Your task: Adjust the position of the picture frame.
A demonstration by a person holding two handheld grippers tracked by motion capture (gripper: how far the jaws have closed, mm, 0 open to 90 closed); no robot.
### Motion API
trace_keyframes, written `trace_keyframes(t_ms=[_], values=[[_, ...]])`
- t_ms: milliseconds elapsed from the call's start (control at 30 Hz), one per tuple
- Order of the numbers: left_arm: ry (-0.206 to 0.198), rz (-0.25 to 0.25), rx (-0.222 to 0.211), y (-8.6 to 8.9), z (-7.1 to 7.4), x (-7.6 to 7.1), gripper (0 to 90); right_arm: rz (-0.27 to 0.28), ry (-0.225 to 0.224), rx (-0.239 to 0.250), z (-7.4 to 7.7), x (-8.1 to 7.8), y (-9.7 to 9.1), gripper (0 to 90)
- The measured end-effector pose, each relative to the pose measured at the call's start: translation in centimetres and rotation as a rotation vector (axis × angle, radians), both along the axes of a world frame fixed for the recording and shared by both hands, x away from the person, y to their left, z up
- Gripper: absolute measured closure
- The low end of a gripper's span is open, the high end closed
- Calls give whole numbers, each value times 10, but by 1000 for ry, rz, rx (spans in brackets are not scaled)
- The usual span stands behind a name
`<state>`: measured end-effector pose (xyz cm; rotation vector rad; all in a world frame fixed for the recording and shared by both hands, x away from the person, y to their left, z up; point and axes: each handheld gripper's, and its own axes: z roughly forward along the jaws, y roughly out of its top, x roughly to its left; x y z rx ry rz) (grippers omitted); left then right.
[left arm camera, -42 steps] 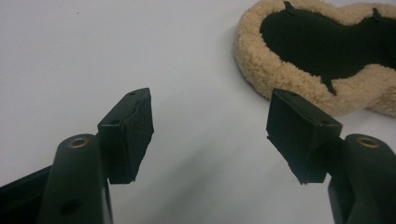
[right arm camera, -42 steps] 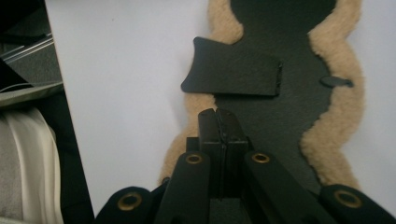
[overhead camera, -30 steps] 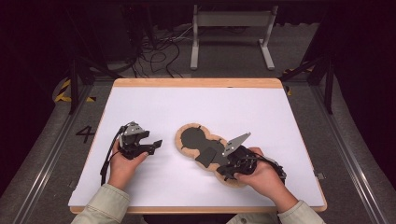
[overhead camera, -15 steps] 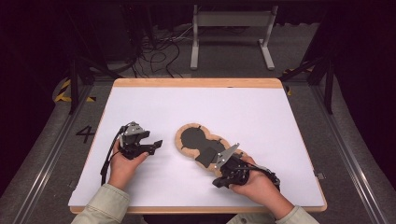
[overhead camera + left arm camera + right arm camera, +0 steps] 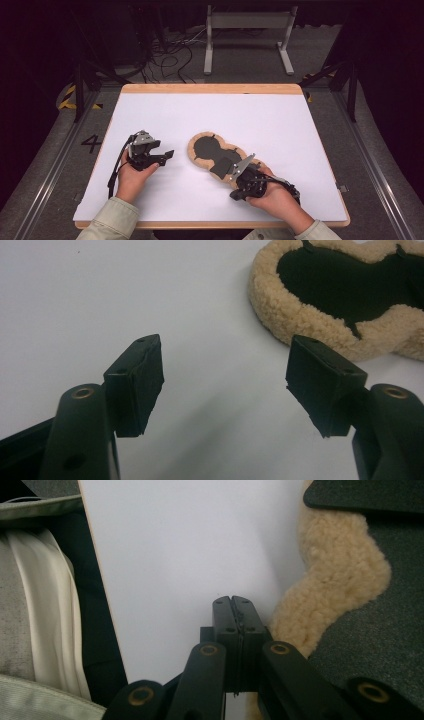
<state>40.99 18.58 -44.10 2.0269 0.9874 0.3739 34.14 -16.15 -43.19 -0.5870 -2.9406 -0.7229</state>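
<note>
Fleecy tan trim ran round the edge of a dark, peanut-shaped pad [image 5: 216, 152] that lay flat near the middle of the white table [image 5: 280, 125]. In the high view the pad stretched from the centre of the table down toward the person's right hand [image 5: 277, 197], and a loose dark flap [image 5: 222, 167] lay on its near lobe.

The right gripper [image 5: 234, 192] sat over the near end of the pad, with its grey plate [image 5: 243, 163] tilted above the fleece. In the right gripper view its two black jaws stood pressed flat together, with nothing between them. They lay against the white table, just beside the curly trim [image 5: 335, 570] of the pad, and a pale sleeve [image 5: 35, 610] showed beyond the table's edge.

The left gripper [image 5: 167, 155] rested on the table to the left of the pad, well clear of it, held in the left hand [image 5: 132, 177]. Its jaws stood wide apart and held nothing. In the left gripper view only bare white table lay between the two pads [image 5: 137, 385], and the fleecy edge [image 5: 285, 305] of the pad lay beyond the jaw seen on the right.
</note>
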Motion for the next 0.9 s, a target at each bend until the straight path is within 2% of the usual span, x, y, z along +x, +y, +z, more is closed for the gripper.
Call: trace_keyframes(t_ms=[500,533,833,900], values=[[4,-1,4,-1,0,1,321,-107,-37,-25,2,17,-29,900],[4,-2,1,-1,-1,1,321,-127,-43,-25,2,19,-33,900],[6,-4,3,-1,-1,1,319,-177,-60,-29,2,27,-44,900],[7,-2,-1,-1,-1,1,319,-196,-77,-35,2,29,-48,900]])
